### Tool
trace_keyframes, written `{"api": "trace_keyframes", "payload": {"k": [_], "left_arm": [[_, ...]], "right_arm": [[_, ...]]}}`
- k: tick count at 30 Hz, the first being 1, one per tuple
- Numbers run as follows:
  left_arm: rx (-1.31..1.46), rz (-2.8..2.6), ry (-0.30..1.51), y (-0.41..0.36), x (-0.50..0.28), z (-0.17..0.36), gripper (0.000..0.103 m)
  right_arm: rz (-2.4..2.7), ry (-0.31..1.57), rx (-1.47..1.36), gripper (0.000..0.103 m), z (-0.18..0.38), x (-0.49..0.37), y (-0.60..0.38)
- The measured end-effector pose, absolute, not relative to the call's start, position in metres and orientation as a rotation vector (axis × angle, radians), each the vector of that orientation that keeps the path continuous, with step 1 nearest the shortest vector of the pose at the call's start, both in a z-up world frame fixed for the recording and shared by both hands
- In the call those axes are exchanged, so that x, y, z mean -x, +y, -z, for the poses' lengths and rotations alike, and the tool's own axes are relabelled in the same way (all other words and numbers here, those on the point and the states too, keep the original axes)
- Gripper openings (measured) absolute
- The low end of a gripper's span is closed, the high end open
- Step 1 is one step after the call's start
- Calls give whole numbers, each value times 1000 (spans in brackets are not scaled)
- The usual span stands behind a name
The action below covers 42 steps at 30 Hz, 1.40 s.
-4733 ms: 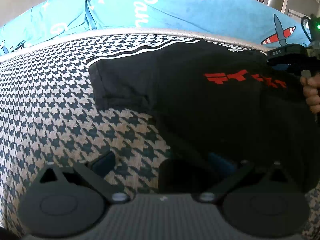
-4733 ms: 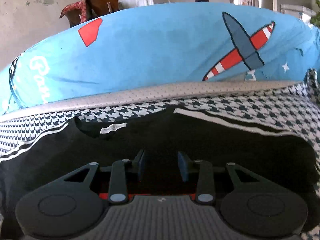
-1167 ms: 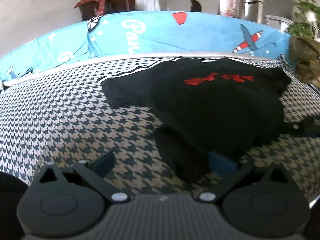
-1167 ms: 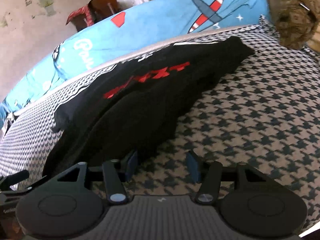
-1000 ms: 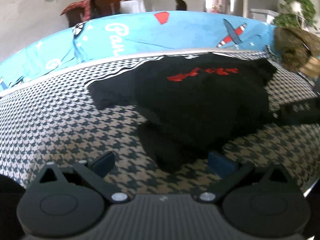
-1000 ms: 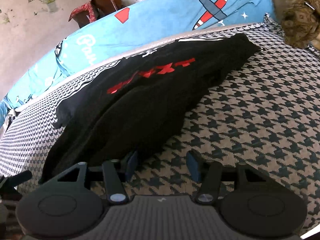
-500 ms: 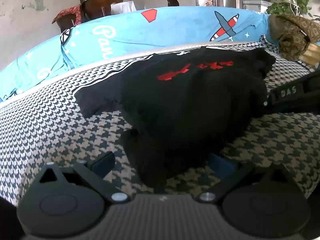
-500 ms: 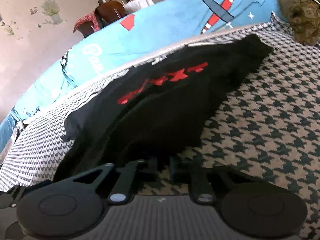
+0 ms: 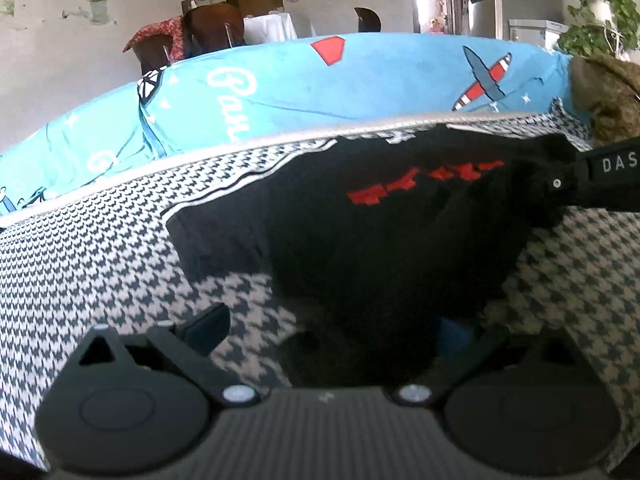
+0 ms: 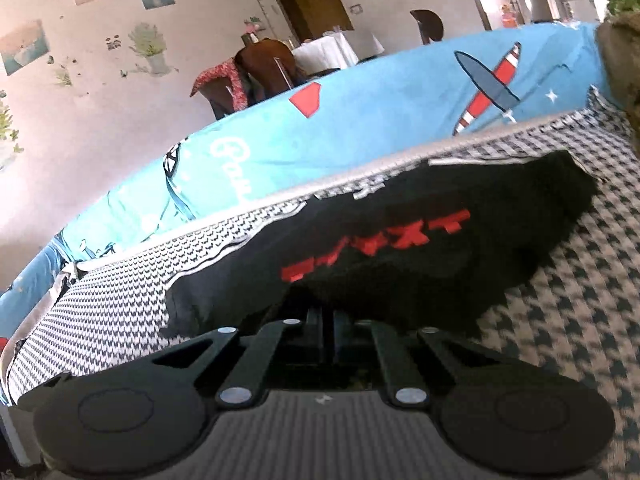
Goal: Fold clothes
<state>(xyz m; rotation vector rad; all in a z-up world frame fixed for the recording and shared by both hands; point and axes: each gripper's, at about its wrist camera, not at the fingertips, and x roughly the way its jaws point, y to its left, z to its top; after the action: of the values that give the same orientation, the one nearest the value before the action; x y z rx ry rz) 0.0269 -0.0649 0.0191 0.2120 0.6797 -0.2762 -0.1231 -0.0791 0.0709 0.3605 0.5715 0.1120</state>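
A black T-shirt [image 9: 384, 232] with a red print lies spread on the houndstooth cover [image 9: 100, 264]. My left gripper [image 9: 330, 326] is open low over the cover, and the shirt's near hem lies between its two blue-padded fingers. In the left wrist view, my right gripper [image 9: 560, 188] reaches in from the right to the shirt's right edge. In the right wrist view, that right gripper [image 10: 326, 320] is shut on the near edge of the shirt [image 10: 420, 248], and the fabric rises a little off the cover there.
A blue quilt [image 9: 320, 80] with plane prints runs along the far edge of the cover. A brown patterned cloth [image 9: 604, 92] is bunched at the far right. Chairs, a table and a fridge stand in the room behind.
My right gripper went from open to shut on the shirt's edge and raised it. My left gripper moved nearer the shirt's hem and stayed open.
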Motion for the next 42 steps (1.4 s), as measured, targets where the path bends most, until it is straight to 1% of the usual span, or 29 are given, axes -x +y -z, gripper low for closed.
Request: {"api": "trace_keyframes", "payload": {"k": [7,17,22,24,32,38,41,42], "left_arm": [[-213,252,672,-64,-59,-25,103],[-151,187,732,-59,-114,-21,103],[-134,132,777,-59,-139,-11,103],[-123,113,798,-58,-148,-7,103],[-85,56,867,-55,-168,8,103],[-54,30,821,-49,-164,-4,103],[9,35,806,-39,-163,-13,103],[21,38,800,-37,-162,-16,103]], "right_arm": [[-140,579,-353,8,-76,85,-81],[-166,622,-349,8,-73,32,-82],[-181,658,-363,9,-68,9,-87],[-184,645,-377,9,-72,5,-92],[-162,570,-421,13,-96,25,-130],[-153,605,-318,14,-95,45,-135],[-155,638,-262,19,-89,56,-133],[-165,651,-245,19,-87,60,-132]]}}
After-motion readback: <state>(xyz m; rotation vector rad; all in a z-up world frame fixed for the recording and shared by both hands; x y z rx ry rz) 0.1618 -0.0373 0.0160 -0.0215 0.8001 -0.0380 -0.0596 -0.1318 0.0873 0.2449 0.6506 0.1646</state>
